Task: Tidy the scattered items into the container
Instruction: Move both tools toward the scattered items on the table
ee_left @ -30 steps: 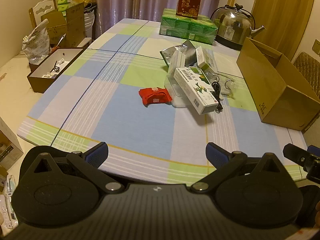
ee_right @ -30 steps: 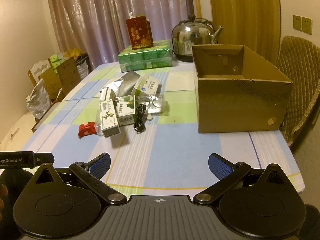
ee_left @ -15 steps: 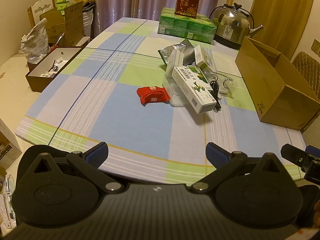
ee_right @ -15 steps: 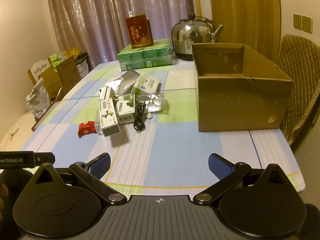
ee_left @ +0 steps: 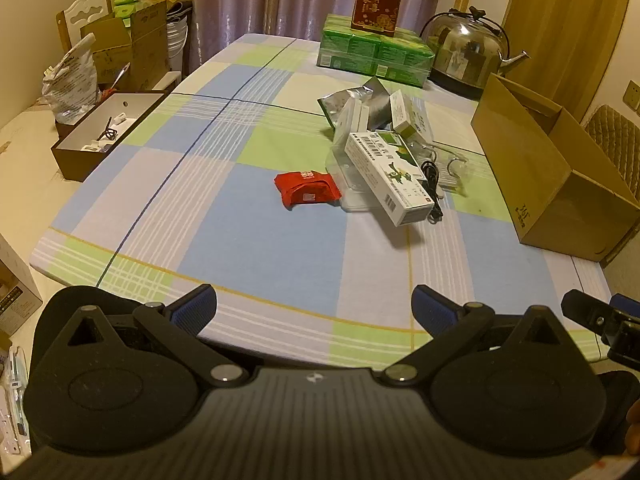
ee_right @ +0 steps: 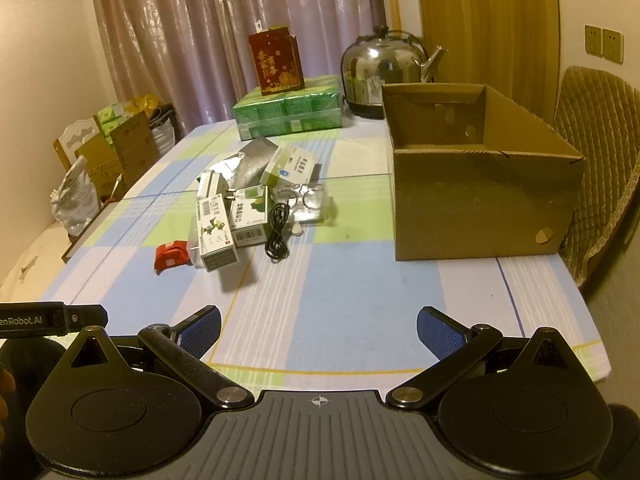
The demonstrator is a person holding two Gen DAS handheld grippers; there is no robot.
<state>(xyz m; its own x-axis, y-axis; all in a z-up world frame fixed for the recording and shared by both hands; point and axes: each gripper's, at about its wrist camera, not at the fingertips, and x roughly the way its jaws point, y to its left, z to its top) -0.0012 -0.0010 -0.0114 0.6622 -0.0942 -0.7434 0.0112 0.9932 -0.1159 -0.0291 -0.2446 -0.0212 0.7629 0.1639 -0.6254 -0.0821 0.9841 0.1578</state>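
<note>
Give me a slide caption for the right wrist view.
Open right claw faces scattered boxes beside an open cardboard box.

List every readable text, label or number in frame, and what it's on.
"enRobot.AI", cut off at the frame edge: on the left gripper as seen in the right wrist view.
"361", likely, printed sideways: on the cardboard box.
Gold Chinese characters: on the red gift box; too blurred to quote.
Print and barcodes on the white-green boxes and the red packet: too small to read.
</note>
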